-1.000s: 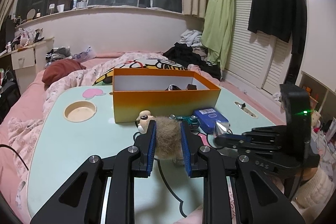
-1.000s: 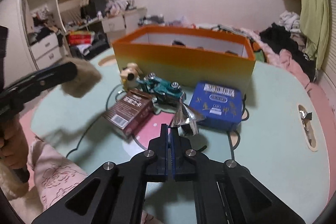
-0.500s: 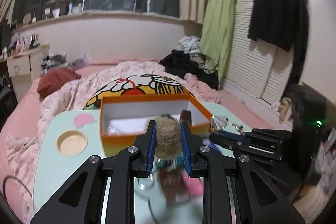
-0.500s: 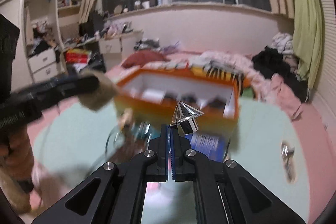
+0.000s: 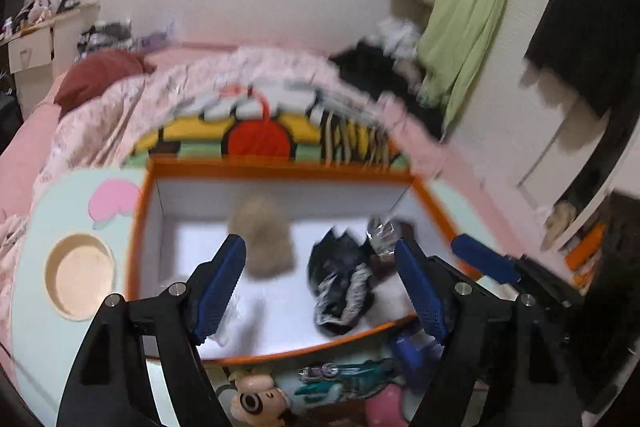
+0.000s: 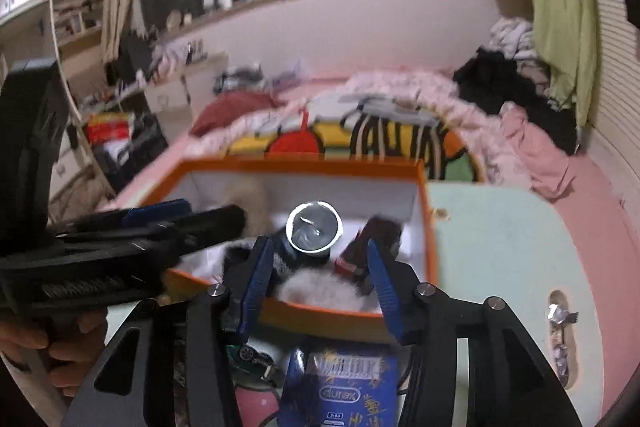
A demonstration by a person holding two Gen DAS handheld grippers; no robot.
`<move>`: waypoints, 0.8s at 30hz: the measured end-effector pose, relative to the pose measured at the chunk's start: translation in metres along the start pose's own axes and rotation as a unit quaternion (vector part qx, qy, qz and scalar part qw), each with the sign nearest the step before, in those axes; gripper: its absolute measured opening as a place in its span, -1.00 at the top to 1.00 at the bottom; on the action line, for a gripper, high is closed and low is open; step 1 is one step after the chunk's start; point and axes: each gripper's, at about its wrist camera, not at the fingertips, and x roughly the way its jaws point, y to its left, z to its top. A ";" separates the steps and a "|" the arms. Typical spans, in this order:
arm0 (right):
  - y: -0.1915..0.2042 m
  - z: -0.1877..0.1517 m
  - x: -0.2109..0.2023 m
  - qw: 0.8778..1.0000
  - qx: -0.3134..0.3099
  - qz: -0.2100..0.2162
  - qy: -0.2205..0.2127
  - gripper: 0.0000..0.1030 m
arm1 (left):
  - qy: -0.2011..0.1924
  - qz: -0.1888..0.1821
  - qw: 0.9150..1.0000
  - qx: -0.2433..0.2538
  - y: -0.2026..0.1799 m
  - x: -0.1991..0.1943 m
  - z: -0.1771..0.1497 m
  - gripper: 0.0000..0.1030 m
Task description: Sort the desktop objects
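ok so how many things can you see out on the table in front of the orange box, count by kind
blue box: 1
teal toy car: 1
cartoon figure: 1
total: 3 in view; more may be hidden

I see the box point(image 5: 280, 167) on the table point(image 5: 40, 227), bed point(image 5: 120, 99) behind it. In the box: fur ball point(image 5: 264, 239) at left, cone point(image 6: 314, 231) & a dark cloth point(image 5: 340, 287) to its right. Before the box, on the table: figurine point(image 5: 256, 395) left, toy car point(image 5: 344, 373) mid, pack point(image 6: 344, 387) right.
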 end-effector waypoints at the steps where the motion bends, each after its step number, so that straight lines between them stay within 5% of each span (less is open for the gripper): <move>1: 0.000 0.000 -0.006 1.000 0.004 0.004 -0.007 0.05 | -0.017 -0.002 1.000 0.003 -0.002 -0.011 0.001 -0.49; 5: 0.004 -0.015 -0.036 0.999 0.021 0.026 -0.009 -0.22 | -0.060 -0.004 0.998 0.036 -0.014 -0.058 -0.019 -0.54; 7: 0.009 -0.035 -0.050 1.000 0.019 0.022 0.007 -0.44 | -0.056 -0.003 0.997 0.053 -0.014 -0.075 -0.040 -0.56; 10: 0.012 -0.067 -0.059 0.999 0.002 -0.011 0.045 -0.45 | -0.036 0.008 0.996 0.081 -0.015 -0.087 -0.076 -0.57; 14: 0.009 -0.106 -0.045 0.990 -0.004 -0.072 0.119 -0.61 | -0.004 0.071 0.991 0.114 -0.015 -0.078 -0.127 -0.57; 16: 0.010 -0.113 -0.045 0.989 -0.018 -0.085 0.115 -0.88 | 0.030 0.095 0.988 0.122 -0.011 -0.059 -0.144 -0.60; 17: 0.010 -0.114 -0.045 0.990 -0.015 -0.078 0.119 -0.92 | -0.003 0.104 0.985 0.139 -0.014 -0.053 -0.151 -0.70; 24: 0.013 -0.117 -0.046 0.990 -0.019 -0.075 0.119 -0.99 | -0.002 0.105 0.986 0.127 -0.011 -0.031 -0.155 -0.73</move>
